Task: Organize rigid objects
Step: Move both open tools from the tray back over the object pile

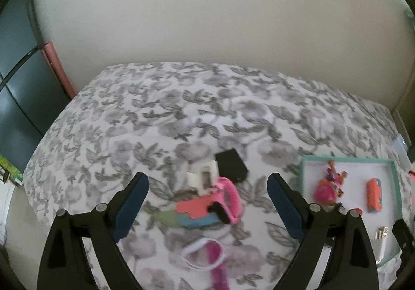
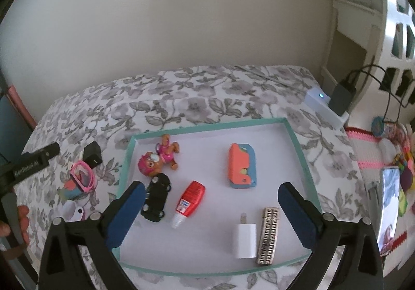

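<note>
My left gripper is open and empty above a pile on the bed: a pink watch, a coral and blue toy, a black box, a white block and a magenta strap. My right gripper is open and empty over the teal-rimmed white tray. The tray holds a pup figure, a black toy car, a red tube, a coral and blue case, a white charger and a metal clip.
The bed has a grey floral cover. A white device with a blue light and a black adapter sit at its right edge. A phone and toys lie to the right. A dark cabinet stands on the left.
</note>
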A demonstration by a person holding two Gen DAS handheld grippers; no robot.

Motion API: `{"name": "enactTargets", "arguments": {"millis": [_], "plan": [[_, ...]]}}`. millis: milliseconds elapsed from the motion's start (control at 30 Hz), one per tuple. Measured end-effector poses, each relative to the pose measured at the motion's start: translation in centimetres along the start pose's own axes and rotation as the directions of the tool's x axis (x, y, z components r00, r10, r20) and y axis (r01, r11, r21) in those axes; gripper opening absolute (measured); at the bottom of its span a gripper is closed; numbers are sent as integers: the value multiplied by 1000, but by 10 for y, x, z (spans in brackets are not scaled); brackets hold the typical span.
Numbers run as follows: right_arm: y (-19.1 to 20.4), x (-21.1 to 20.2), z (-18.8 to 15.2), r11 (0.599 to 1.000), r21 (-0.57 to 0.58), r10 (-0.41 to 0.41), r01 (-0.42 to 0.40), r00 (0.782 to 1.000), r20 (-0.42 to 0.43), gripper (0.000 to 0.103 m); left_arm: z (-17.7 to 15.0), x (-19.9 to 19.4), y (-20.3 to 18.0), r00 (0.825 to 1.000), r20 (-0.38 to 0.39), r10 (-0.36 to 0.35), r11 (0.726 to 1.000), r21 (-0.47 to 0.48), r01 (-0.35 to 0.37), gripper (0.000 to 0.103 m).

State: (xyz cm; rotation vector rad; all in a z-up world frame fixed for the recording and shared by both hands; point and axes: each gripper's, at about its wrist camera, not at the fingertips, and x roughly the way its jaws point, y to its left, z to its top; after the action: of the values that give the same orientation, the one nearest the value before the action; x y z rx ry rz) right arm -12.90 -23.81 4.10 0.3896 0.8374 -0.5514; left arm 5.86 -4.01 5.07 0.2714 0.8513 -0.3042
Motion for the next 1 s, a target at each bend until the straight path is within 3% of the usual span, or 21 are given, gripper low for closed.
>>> {"name": "enactTargets", "arguments": {"millis": [300,433,700,1000], "plan": [[53,6,0,995,-90,49,-49,999,2,103,7,6,55,999,-21,41,998,-37,-42,93],[81,12,-1,988,-107,112,-113,994,-14,103,6,13,81,996,-58,74,996,-39,-77,93],[153,37,-15,958,-183,207,-222,973,-96,103,-5,40,133,984,-165,62,989,-121,-83,93],[211,73,-46,921,-276,215,-273,951,-221,103,-27,83,135,955,-296,23,994,-95,-54,93]]}}
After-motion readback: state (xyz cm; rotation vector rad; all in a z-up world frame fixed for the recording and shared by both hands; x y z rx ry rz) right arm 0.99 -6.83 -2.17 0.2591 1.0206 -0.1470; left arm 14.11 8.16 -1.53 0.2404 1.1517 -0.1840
